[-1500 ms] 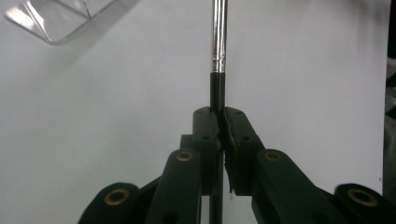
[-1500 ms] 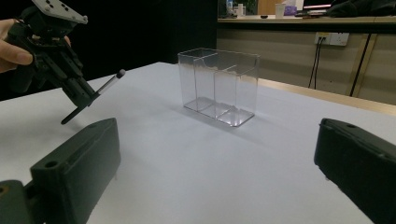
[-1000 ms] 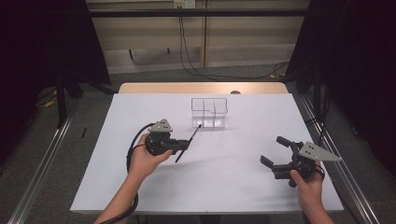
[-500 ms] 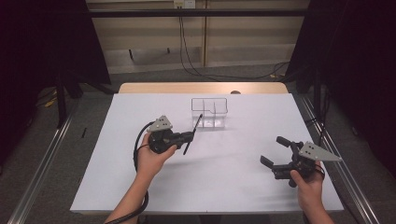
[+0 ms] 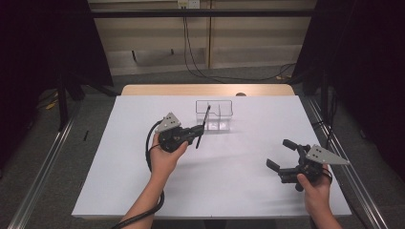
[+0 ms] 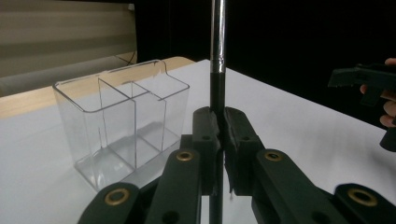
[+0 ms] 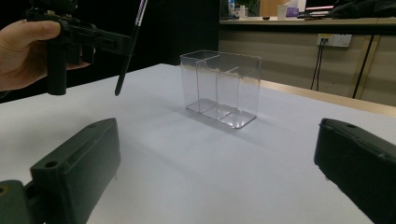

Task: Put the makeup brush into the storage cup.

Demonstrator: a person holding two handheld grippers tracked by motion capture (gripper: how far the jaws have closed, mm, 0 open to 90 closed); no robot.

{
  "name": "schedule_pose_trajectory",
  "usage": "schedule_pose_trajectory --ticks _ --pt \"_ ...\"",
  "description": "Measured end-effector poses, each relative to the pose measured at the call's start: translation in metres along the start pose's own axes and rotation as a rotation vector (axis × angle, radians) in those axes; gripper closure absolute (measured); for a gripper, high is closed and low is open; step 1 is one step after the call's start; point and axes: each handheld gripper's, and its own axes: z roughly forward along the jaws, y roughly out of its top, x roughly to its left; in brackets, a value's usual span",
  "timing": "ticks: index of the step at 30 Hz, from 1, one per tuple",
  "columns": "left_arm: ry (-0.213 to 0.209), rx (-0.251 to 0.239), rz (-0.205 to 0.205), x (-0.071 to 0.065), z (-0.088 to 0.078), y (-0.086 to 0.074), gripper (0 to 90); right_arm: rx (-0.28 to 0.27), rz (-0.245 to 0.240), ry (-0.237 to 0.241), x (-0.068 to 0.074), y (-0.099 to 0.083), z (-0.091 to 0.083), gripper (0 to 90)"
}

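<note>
A thin black pen with a silver section (image 5: 205, 119) stands nearly upright, pinched low on its shaft by my left gripper (image 5: 198, 131), which is shut on it. In the left gripper view the pen (image 6: 217, 46) rises from between the closed jaws of the left gripper (image 6: 219, 126). A clear plastic organizer (image 5: 224, 101) with several compartments stands just beyond the pen, at the table's far middle. The organizer (image 6: 116, 126) looks empty. My right gripper (image 5: 278, 153) is held open at the near right with nothing in it. From the right gripper (image 7: 219, 154), the pen (image 7: 128, 51) hangs left of the organizer (image 7: 219, 88).
The white tabletop (image 5: 143, 191) stretches wide around both hands. A wooden strip (image 5: 167, 89) borders its far edge. Metal rails (image 5: 43, 167) run along the floor on both sides, and cables hang by the back wall.
My left gripper has carried the pen a little farther toward the organizer, and the pen has tilted more upright. The right gripper has stayed where it was.
</note>
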Motion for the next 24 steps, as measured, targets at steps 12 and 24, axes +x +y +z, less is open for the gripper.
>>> schedule_pose_trajectory --ticks 12,24 --pt "0.028 -0.04 0.008 0.0 0.01 0.006 83.9 0.0 -0.002 0.003 0.001 0.0 0.001 0.2" --pt "0.037 -0.063 0.009 0.001 0.021 0.011 83.9 -0.001 0.002 0.006 0.0 -0.001 0.002 0.3"
